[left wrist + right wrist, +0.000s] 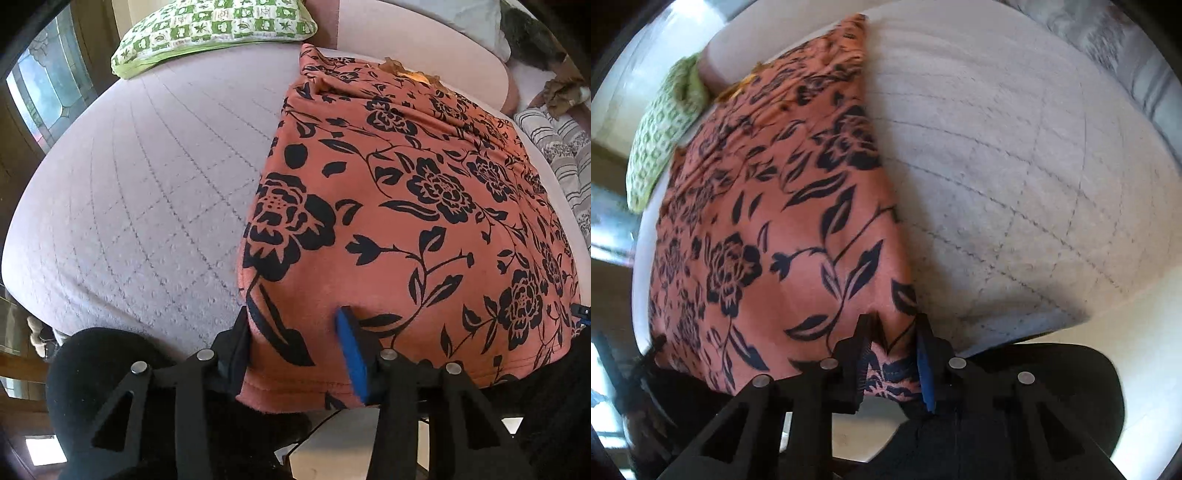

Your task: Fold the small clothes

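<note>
A home, probably a bedroom: quilted mattress [140,192], green patterned pillow [214,29], stained-glass window [48,88].

Bare quilted bedcover [140,192] beside garment [424,206]

I count one flowered garment [424,206] and one green pillow [214,29]. There's one striped cushion [561,147]. I hold two grippers.

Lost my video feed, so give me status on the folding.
Left gripper and right gripper each clamp a near corner of the floral garment. Garment flat on quilted bed. Green pillow well clear.
</note>
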The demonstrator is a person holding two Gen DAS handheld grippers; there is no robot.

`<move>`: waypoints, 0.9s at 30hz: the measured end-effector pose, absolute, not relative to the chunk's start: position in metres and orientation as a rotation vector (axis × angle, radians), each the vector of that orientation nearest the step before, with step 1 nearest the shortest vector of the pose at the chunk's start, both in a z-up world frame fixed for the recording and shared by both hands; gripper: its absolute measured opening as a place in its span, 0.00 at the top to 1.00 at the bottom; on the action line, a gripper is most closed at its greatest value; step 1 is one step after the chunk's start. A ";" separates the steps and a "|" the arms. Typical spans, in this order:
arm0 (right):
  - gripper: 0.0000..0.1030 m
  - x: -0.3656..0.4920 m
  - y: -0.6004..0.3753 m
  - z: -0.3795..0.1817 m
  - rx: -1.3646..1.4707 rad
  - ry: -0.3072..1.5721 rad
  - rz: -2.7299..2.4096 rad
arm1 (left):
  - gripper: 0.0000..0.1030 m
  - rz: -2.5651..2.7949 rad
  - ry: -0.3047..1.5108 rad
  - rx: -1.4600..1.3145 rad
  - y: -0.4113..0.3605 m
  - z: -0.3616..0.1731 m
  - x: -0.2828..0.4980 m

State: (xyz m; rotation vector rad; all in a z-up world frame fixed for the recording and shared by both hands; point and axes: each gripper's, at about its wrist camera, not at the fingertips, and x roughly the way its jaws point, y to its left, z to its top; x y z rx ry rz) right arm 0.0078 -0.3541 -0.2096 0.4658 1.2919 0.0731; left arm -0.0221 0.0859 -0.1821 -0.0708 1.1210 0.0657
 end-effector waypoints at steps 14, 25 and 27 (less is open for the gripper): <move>0.19 0.023 -0.319 -0.209 0.427 1.339 0.126 | 0.54 0.054 1.117 -0.084 0.089 -0.187 -0.020; 0.91 0.018 -0.357 -0.213 0.509 1.355 0.084 | 0.92 -0.004 1.137 -0.080 0.084 -0.183 -0.020; 0.93 0.015 -0.360 -0.211 0.516 1.342 0.097 | 0.93 -0.019 1.143 -0.102 0.085 -0.176 -0.021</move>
